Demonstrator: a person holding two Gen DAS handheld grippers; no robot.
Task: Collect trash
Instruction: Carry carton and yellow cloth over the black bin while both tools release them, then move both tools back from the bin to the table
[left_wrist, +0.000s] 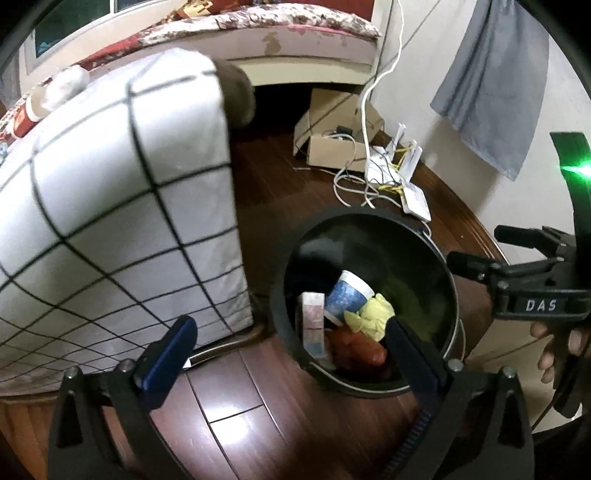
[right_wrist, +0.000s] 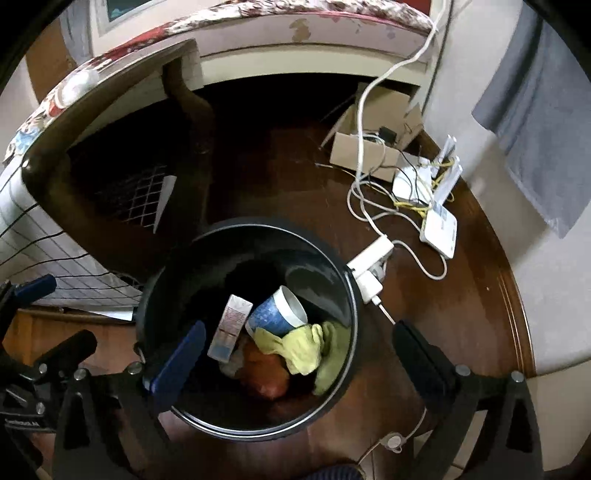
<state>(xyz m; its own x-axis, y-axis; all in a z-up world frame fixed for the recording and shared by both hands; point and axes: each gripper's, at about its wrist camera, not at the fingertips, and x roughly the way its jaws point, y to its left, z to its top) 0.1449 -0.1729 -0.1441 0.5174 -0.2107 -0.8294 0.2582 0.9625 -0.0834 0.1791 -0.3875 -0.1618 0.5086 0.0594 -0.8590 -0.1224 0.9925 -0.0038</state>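
At nine o'clock in the left wrist view, a white bed cover with a black grid (left_wrist: 110, 206) hangs down to the dark wooden floor (left_wrist: 236, 398). The left tool (left_wrist: 291, 350) stands wide with nothing between its pads, one finger by the cover, the other over the rim of the black trash bin (left_wrist: 369, 225) at five o'clock. Inside the bin lie a small carton (left_wrist: 313, 325), a blue-and-white paper cup (left_wrist: 349, 295), a crumpled yellow wad (left_wrist: 371, 317) and something reddish-brown (left_wrist: 354, 350). At one o'clock a cardboard box (left_wrist: 332, 147) and white cables (left_wrist: 364, 110) sit on the floor.

The right tool (right_wrist: 295, 354) is likewise spread wide and empty over the same bin, its blue-padded finger (right_wrist: 177, 362) above the rim at seven o'clock, the other finger outside at four o'clock. A white power strip (right_wrist: 369, 269) touches the rim at two o'clock; white routers (right_wrist: 439, 229) lie further that way.
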